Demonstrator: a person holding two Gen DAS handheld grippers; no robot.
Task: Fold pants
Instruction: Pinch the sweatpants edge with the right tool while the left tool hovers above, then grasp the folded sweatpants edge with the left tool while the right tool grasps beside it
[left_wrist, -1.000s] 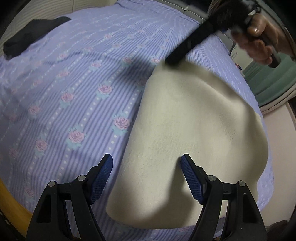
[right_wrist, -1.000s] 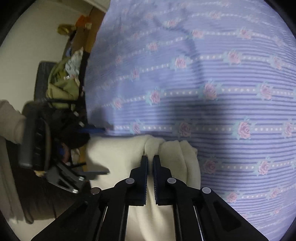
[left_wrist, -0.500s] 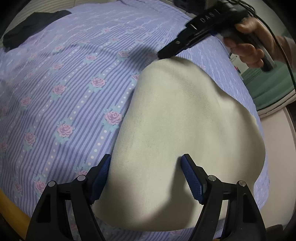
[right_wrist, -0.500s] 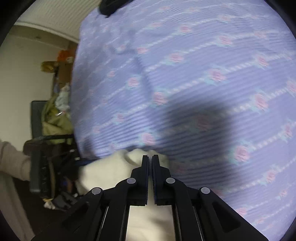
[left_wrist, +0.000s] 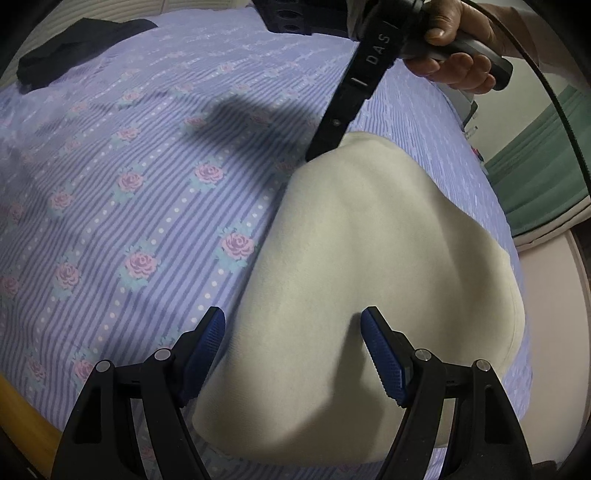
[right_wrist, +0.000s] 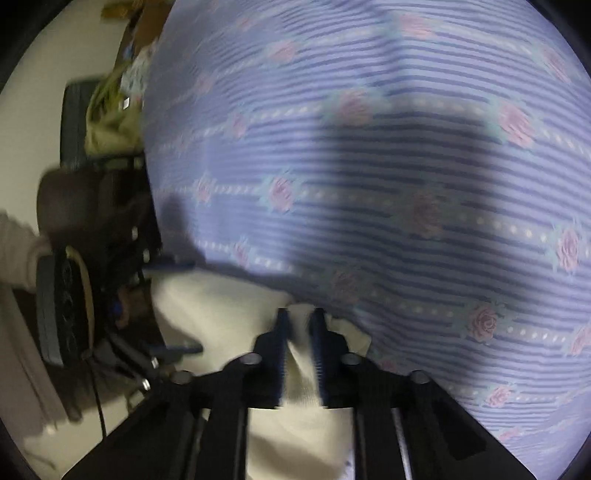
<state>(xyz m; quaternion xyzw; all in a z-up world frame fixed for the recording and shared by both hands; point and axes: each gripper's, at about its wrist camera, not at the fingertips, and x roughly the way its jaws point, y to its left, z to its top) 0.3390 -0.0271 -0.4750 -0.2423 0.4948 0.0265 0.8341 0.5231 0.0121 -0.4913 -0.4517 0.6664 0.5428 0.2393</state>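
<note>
Cream pants (left_wrist: 388, 258) lie folded on the bed's flowered purple sheet (left_wrist: 147, 166). My left gripper (left_wrist: 293, 332) hovers open above their near end, one finger over the sheet, the other over the cloth. My right gripper (right_wrist: 301, 317) is shut on a pinch of the pants (right_wrist: 214, 306) at their far edge, low over the bed. In the left wrist view the right gripper (left_wrist: 319, 153) slants down to that far edge, held by a hand (left_wrist: 454, 55). The left gripper (right_wrist: 177, 306) also shows in the blurred right wrist view.
A black garment (left_wrist: 74, 48) lies at the sheet's far left corner. The bed's wooden edge (left_wrist: 22, 413) runs along the near left. Green cloth (left_wrist: 535, 177) hangs beyond the bed's right side. A cluttered dark chair (right_wrist: 107, 122) stands past the bed.
My right gripper has tipped steeper and sunk toward the bed with the pants' far edge in it. The left gripper has stayed open over the near end.
</note>
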